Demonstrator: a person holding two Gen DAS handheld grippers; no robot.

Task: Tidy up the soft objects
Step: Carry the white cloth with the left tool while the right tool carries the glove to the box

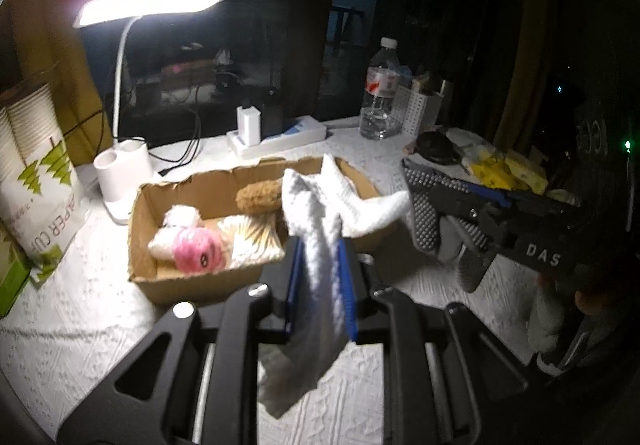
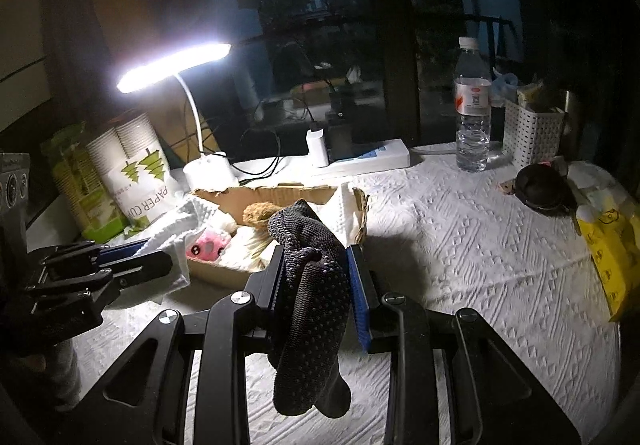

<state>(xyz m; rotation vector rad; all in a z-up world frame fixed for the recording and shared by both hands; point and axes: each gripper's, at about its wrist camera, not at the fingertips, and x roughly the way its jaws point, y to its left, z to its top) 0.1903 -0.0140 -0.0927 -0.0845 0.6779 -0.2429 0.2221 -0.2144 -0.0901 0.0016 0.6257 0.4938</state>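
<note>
The box (image 2: 280, 194) sits on the table (image 2: 480, 245), near its far left part. In the box lie a plush (image 1: 198, 248), a roll (image 1: 260, 195) farther back and a cloth (image 1: 352, 201) over its right wall. The lamp (image 2: 210, 171) stands behind the box, the cups (image 2: 132, 165) to its left, the power strip (image 2: 368, 157) behind and right, the bottle (image 2: 473, 105) far right, the basket (image 2: 532, 133) beyond it.

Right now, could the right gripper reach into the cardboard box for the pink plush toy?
Probably not. The right gripper is shut on a dark dotted sock, so nothing else fits between its fingers, though the cardboard box is open-topped and the pink plush toy lies uncovered.
</note>
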